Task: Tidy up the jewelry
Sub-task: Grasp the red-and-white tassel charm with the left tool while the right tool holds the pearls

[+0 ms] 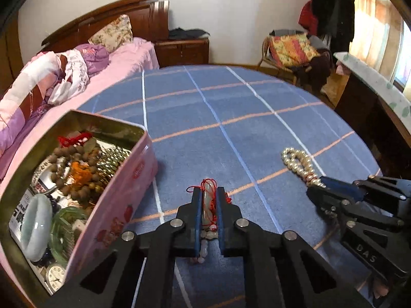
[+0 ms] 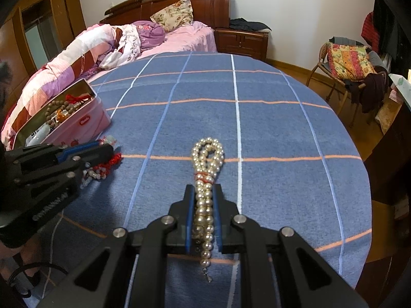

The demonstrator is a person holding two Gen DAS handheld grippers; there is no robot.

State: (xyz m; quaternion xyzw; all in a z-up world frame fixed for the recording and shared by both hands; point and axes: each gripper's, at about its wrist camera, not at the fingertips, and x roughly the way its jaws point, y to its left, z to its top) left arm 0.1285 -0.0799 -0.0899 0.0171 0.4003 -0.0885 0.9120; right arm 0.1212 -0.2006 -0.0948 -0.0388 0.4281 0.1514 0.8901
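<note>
My left gripper (image 1: 208, 192) is shut on a pale jade pendant with red cord and small beads (image 1: 208, 205), just right of the pink tin (image 1: 113, 200). It also shows in the right wrist view (image 2: 108, 148), with the red cord (image 2: 110, 164) hanging under it. My right gripper (image 2: 204, 190) is shut on a pearl necklace (image 2: 207, 154) whose looped end lies on the blue cloth. The pearls (image 1: 298, 161) and right gripper (image 1: 317, 188) show in the left wrist view at right. The open tin holds wooden beads (image 1: 72, 169), jade bangles (image 1: 36, 231) and a watch (image 1: 55, 276).
A round table with a blue checked cloth (image 1: 231, 107) carries everything. A bed with pink bedding (image 2: 108, 43) lies behind left, a nightstand (image 2: 241, 41) behind, a chair with a cushion (image 2: 349, 61) at right, a dark cabinet (image 1: 372, 118) at far right.
</note>
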